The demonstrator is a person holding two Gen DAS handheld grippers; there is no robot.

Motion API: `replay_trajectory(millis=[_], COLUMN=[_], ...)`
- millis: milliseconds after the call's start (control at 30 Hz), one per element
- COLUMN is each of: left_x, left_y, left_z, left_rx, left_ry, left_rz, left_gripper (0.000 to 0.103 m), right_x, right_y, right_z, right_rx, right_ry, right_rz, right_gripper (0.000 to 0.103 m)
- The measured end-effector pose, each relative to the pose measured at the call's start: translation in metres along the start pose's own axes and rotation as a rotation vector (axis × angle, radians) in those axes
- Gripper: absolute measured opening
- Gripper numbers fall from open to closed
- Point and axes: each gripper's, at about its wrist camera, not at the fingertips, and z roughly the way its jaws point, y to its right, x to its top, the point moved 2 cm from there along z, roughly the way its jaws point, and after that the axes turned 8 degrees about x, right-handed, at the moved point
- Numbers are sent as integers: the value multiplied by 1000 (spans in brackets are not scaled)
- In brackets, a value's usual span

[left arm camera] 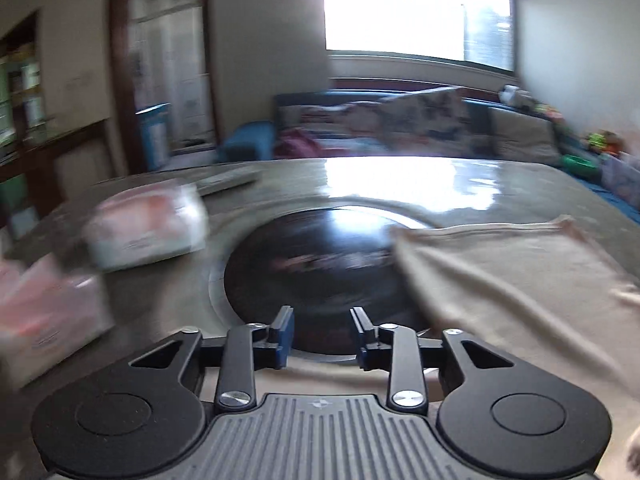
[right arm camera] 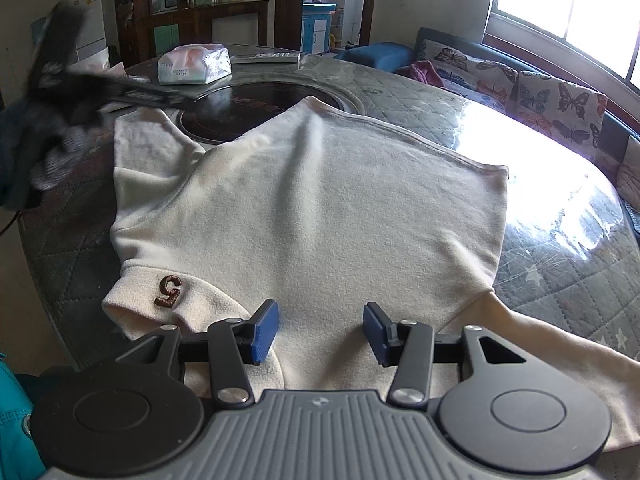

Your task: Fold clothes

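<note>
A cream fleece sweater (right arm camera: 320, 208) lies spread flat on the round table, with a brown "5" patch (right arm camera: 168, 291) on its near left sleeve cuff. My right gripper (right arm camera: 320, 332) is open and empty, just above the sweater's near edge. In the left wrist view, which is motion-blurred, the sweater (left arm camera: 500, 280) lies to the right. My left gripper (left arm camera: 322, 336) is open and empty above the table's dark centre disc (left arm camera: 312, 272). It also shows as a dark blur in the right wrist view (right arm camera: 80, 88), at the sweater's far left.
The round table (right arm camera: 560, 264) has a quilted cover under clear plastic. Tissue packs (right arm camera: 194, 65) and a remote (right arm camera: 264, 57) lie at its far side. A butterfly-print sofa (right arm camera: 540, 92) stands by the window. A teal garment (right arm camera: 16, 420) is at the near left.
</note>
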Motion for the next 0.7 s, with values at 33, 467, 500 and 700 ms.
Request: replay_trajectory(millis=[33, 467, 500, 700], left_x=[-5, -31, -31, -26], left_y=[-10, -67, -67, -68], left_z=[-1, 6, 7, -6], left_rx=[62, 184, 169, 160], left_ry=[-2, -88, -88, -65], left_rz=[-8, -114, -118, -153], left_gripper=[48, 48, 37, 5], right_x=[0, -1, -1, 0], right_y=[0, -1, -1, -4], right_z=[0, 0, 0, 0], right_rx=[-1, -19, -21, -34], right_ry=[2, 7, 7, 6], right_rz=[1, 4, 4, 1], right_gripper=[48, 52, 52, 52])
